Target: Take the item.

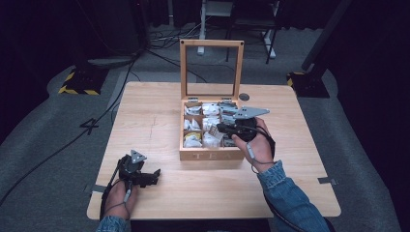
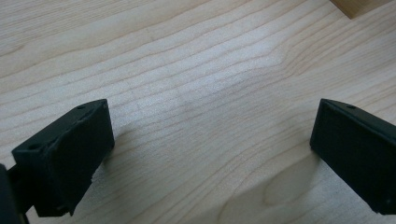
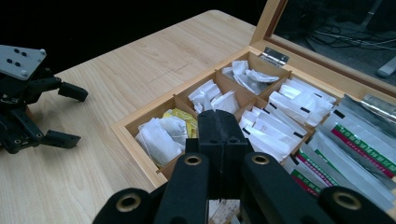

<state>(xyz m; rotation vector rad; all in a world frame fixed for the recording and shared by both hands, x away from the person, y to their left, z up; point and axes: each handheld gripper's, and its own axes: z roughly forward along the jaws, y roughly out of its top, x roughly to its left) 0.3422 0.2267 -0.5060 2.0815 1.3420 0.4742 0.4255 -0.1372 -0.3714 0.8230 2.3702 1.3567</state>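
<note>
A wood table (image 1: 145,111) stands on grey floor; the tea box (image 1: 211,155), lid up, sits mid-table, right gripper (image 1: 227,129) over it. Left gripper (image 2: 210,140) view: jaws wide apart above bare wood. Right gripper view: jaws pressed together above sachets (image 3: 163,133).

From the table (image 1: 145,111) centre, I see bare wood from 7 to 11 o'clock, so a gripper can pass there freely. At 12 o'clock the tea box (image 1: 211,155) stands, and its open lid (image 1: 212,44) rises upright behind it and blocks the way from the far side. My right gripper (image 1: 223,128), jaws pressed together, hangs over the box compartments at 1 o'clock. My left gripper (image 1: 155,176) rests at 7 o'clock with jaws wide apart over bare wood.
</note>
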